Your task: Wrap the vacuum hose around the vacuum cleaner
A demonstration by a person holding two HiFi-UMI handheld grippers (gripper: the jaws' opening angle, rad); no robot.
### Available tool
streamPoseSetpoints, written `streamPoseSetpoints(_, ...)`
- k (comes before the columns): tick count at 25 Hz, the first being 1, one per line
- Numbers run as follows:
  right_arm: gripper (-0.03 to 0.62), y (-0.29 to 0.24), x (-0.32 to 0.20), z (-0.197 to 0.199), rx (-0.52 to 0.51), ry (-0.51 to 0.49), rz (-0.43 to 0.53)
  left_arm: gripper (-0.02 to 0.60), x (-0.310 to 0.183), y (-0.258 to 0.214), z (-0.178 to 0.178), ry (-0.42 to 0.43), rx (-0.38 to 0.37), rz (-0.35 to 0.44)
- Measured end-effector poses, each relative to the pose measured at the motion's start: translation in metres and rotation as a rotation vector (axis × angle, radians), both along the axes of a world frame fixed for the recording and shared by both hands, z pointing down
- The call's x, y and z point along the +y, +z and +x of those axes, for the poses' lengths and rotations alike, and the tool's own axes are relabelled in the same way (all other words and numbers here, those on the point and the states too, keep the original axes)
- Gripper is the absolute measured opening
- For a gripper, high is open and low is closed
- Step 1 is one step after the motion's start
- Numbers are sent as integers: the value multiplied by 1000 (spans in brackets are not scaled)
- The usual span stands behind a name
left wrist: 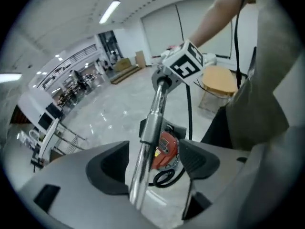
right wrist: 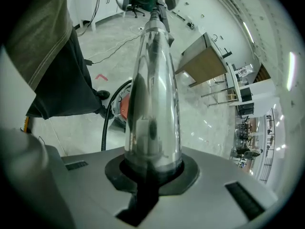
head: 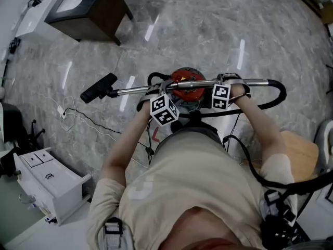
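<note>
My right tool (right wrist: 151,171) pinches the metal wand (head: 136,90); my left tool (left wrist: 153,164) stands spread around it, so the wand could tip.

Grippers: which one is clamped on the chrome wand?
The right gripper; its jaws pinch the chrome wand. The left gripper holds its jaws apart around it.

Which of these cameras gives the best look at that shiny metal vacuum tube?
The head view: the metal tube lies across it whole, from black nozzle to hose. In the left gripper view a stretch passes between the open jaws of the left gripper. In the right gripper view it is foreshortened, clamped by the right gripper.
</note>
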State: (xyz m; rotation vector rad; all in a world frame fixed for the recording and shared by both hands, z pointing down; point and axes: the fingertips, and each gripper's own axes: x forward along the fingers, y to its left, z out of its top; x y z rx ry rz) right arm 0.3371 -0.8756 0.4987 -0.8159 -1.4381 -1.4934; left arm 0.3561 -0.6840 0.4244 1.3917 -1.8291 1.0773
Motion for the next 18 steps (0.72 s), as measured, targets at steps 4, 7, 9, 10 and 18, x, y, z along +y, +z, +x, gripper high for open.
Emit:
streamPoseSetpoints(4,49,4,0,-18,5,-65,-29,322,-40,30,-19,132,-31,-180)
streamPoseSetpoints(7,49,9,-8,-47,14,-108,-50,322,-61,52,-52,122,-41,-278)
streamPoseSetpoints(9,49,11,-8,-57,13,-123,-63,321,-63,63,-63,105,-46,-323)
streamPoseSetpoints(10,49,10,-6,-52,10,-125,-67,317,-60,64,-61,103,-58,-329)
streamPoseSetpoints(18,49,20,0,-40,35,-131,-81,245,-56,70,-51,119,-53,-329)
